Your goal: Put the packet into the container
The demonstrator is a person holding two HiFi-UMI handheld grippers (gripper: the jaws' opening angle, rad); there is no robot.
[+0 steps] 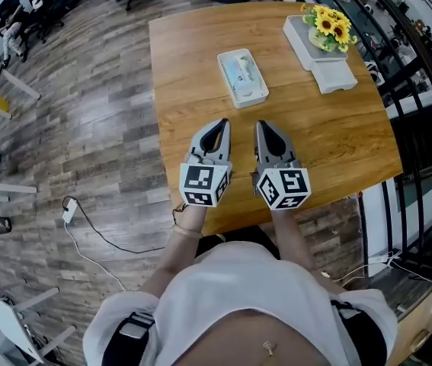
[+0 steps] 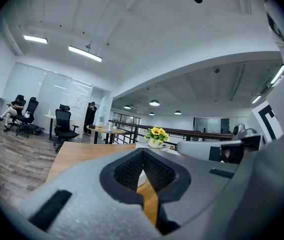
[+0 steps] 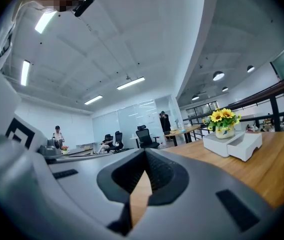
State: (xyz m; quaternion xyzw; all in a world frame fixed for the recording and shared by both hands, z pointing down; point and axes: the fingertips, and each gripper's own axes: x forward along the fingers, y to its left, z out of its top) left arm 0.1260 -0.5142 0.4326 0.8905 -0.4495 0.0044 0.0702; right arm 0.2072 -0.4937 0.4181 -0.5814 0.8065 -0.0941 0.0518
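A white rectangular container (image 1: pixel 251 101) sits on the wooden table (image 1: pixel 193 59), past both grippers. A pale blue and white packet (image 1: pixel 241 72) lies inside it. My left gripper (image 1: pixel 216 125) hovers over the table's near part, shut with nothing between its jaws. My right gripper (image 1: pixel 266 126) is beside it, level with it, also shut and empty. In the left gripper view the left gripper (image 2: pixel 143 156) shows its ribbed pads closed together, and in the right gripper view the right gripper (image 3: pixel 145 156) looks the same. Both tips stop a short way before the container.
A pot of sunflowers (image 1: pixel 327 24) stands on a white stand (image 1: pixel 303 44) at the far right corner, with a white tray (image 1: pixel 337 76) next to it. A black railing (image 1: pixel 414 90) runs along the table's right side. Office chairs (image 2: pixel 64 124) and people stand far off.
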